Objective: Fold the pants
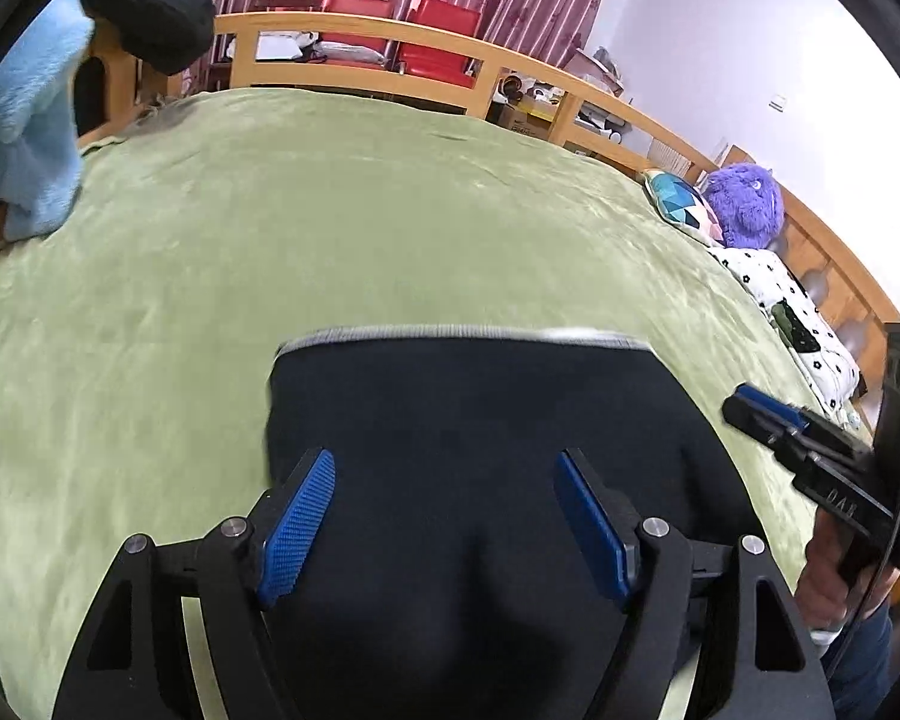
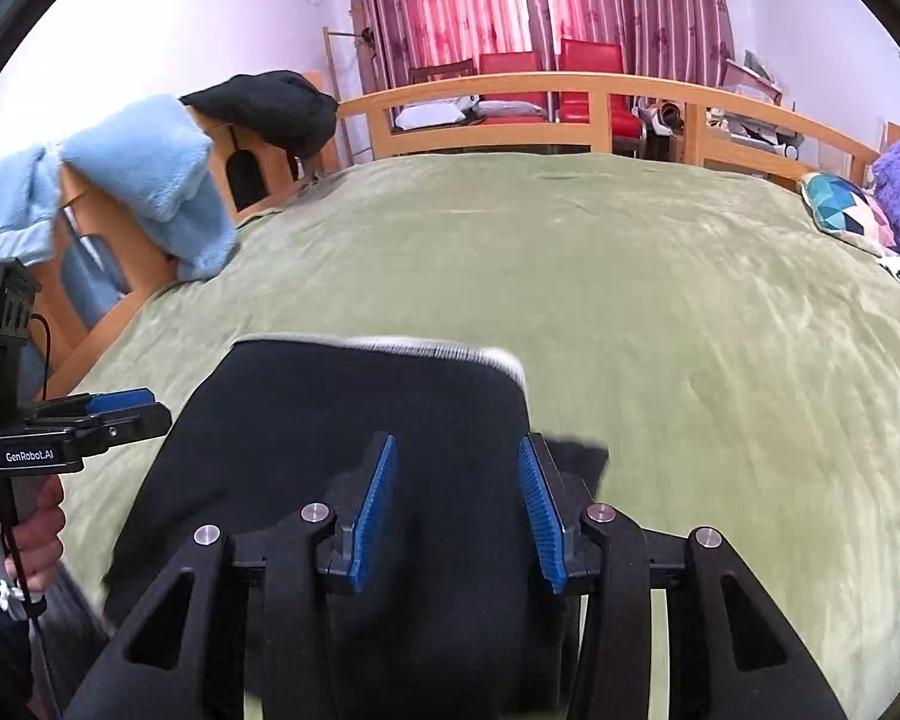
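Note:
Dark navy pants (image 1: 480,420) with a grey waistband edge lie folded flat on the green bedspread (image 1: 270,210); they also show in the right wrist view (image 2: 330,420). My left gripper (image 1: 444,480) is open and empty, hovering over the near part of the pants. My right gripper (image 2: 457,468) is open and empty over the pants' right edge. The right gripper also shows at the right of the left wrist view (image 1: 750,408), and the left gripper at the left of the right wrist view (image 2: 132,408).
A light blue fleece (image 2: 150,180) and a black garment (image 2: 270,102) hang on the wooden bed frame at left. A patterned cushion (image 1: 684,210), a purple plush toy (image 1: 747,204) and a spotted white cloth (image 1: 780,300) lie at right. Wooden rail (image 2: 510,84), red chairs behind.

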Motion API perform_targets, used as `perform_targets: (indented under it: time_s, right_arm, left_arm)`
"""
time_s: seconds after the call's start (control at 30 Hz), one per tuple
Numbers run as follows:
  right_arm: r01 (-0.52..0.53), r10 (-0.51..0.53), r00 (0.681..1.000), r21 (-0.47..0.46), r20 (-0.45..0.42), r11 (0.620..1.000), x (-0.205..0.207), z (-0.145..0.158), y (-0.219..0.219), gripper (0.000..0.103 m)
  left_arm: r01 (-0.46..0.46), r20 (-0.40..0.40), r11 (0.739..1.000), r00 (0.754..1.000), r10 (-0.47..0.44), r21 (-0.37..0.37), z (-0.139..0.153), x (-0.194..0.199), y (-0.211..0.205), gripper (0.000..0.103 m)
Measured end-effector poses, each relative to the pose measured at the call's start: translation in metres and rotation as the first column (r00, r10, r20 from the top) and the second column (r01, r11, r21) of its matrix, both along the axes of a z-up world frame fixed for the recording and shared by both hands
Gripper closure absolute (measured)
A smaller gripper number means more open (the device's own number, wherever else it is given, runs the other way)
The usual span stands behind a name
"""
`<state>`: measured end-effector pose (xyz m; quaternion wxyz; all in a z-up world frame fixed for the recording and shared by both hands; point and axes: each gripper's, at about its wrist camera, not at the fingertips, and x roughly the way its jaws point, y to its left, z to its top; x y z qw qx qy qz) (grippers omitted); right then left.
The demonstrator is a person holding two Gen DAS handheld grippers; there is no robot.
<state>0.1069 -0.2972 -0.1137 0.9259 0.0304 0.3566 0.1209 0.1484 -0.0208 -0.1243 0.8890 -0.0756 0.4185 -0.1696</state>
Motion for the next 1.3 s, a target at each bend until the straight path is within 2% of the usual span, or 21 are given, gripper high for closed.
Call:
perform_targets:
  time_s: [0.07,0.13,0.2,0.23,0.3,0.4,0.53,0.67,0.7,0.73,0.77,0.8,0.87,0.93,0.97,1.0,1.1,1.17,1.23,1.3]
  right_arm:
    - [-0.025,0.027,0.999,0.03,-0.044,0.999,0.022,-0.01,0.004,0.061]
    - [-0.031,0.033,0.993,0.02,-0.109,0.999,0.04,-0.026,0.007,0.063]
    - [0.013,-0.018,0.988,-0.034,-0.156,0.999,0.055,-0.049,0.004,0.063]
    - [0.023,-0.027,0.986,-0.025,-0.167,0.999,0.059,-0.056,0.0,0.063]
    - [0.061,-0.053,0.979,0.034,-0.197,0.998,0.068,-0.067,-0.015,0.063]
    - [0.095,-0.075,0.968,0.076,-0.241,0.993,0.07,-0.068,-0.025,0.062]
    - [0.103,-0.092,0.981,0.054,-0.17,0.993,0.029,-0.039,-0.022,0.065]
    - [0.003,0.011,0.994,0.128,-0.106,0.992,-0.038,-0.026,-0.005,0.065]
    - [-0.028,0.041,0.994,0.124,-0.104,0.992,-0.05,-0.029,0.004,0.065]
    - [-0.061,0.073,0.992,0.105,-0.108,0.993,-0.059,-0.035,0.013,0.065]
    - [-0.1,0.105,0.987,0.052,-0.118,0.994,-0.067,-0.044,0.025,0.067]
    - [-0.112,0.109,0.988,-0.022,-0.112,0.993,-0.075,-0.053,0.034,0.069]
    - [-0.132,0.123,0.988,-0.084,-0.098,0.988,-0.09,-0.062,0.035,0.08]
    - [-0.117,0.109,0.988,-0.064,-0.106,0.991,-0.095,-0.062,0.023,0.087]
    - [-0.091,0.086,0.989,-0.035,-0.117,0.995,-0.095,-0.062,0.014,0.1]
    - [-0.063,0.061,0.989,-0.015,-0.131,0.998,-0.09,-0.062,0.004,0.103]
    - [-0.044,0.047,0.988,0.028,-0.148,0.999,-0.082,-0.064,-0.008,0.103]
    - [-0.055,0.051,0.989,-0.026,-0.141,0.998,-0.083,-0.063,-0.002,0.103]
    - [-0.019,0.017,0.99,-0.012,-0.141,1.0,-0.086,-0.056,-0.007,0.103]
    - [0.025,-0.017,0.993,0.065,-0.114,0.998,-0.092,-0.044,-0.008,0.09]
  left_arm:
    - [0.001,-0.019,1.0,1.0,-0.001,0.01,-0.01,0.017,-0.006,0.029]
    - [-0.001,-0.056,1.0,0.998,0.001,-0.001,-0.026,0.033,-0.008,0.029]
    - [-0.006,-0.071,1.0,0.997,0.004,-0.021,-0.039,0.042,-0.005,0.029]
    - [-0.01,-0.074,0.999,0.997,0.007,-0.039,-0.043,0.047,-0.002,0.029]
    - [-0.019,-0.1,0.998,0.995,0.012,-0.06,-0.044,0.052,-0.001,0.03]
    - [-0.021,-0.099,0.998,0.995,0.015,-0.055,-0.03,0.038,-0.001,0.029]
    - [0.022,-0.09,0.997,0.995,-0.029,-0.078,-0.019,-0.001,0.005,0.029]
    - [0.078,-0.108,0.994,0.99,-0.087,-0.077,-0.024,-0.044,-0.006,0.029]
    - [0.093,-0.123,0.994,0.987,-0.1,-0.059,-0.029,-0.05,-0.011,0.029]
    - [0.094,-0.149,0.996,0.984,-0.094,-0.007,-0.039,-0.058,-0.017,0.029]
    - [0.081,-0.147,0.996,0.986,-0.074,0.039,-0.046,-0.065,-0.018,0.03]
    - [0.074,-0.139,0.995,0.988,-0.064,0.073,-0.051,-0.072,-0.019,0.03]
    - [0.083,-0.128,0.992,0.989,-0.071,0.092,-0.052,-0.084,-0.015,0.03]
    - [0.085,-0.136,0.992,0.988,-0.072,0.095,-0.049,-0.091,-0.009,0.03]
    - [0.087,-0.144,0.991,0.987,-0.072,0.097,-0.049,-0.092,-0.008,0.03]
    - [0.095,-0.15,0.99,0.986,-0.079,0.101,-0.05,-0.094,-0.007,0.03]
    - [0.091,-0.158,0.987,0.985,-0.07,0.129,-0.049,-0.096,-0.009,0.03]
    - [0.089,-0.172,0.985,0.983,-0.063,0.149,-0.045,-0.097,-0.011,0.029]
    - [0.08,-0.17,0.984,0.984,-0.053,0.158,-0.044,-0.101,-0.008,0.029]
    - [0.064,-0.164,0.99,0.985,-0.042,0.128,-0.04,-0.104,-0.001,0.029]
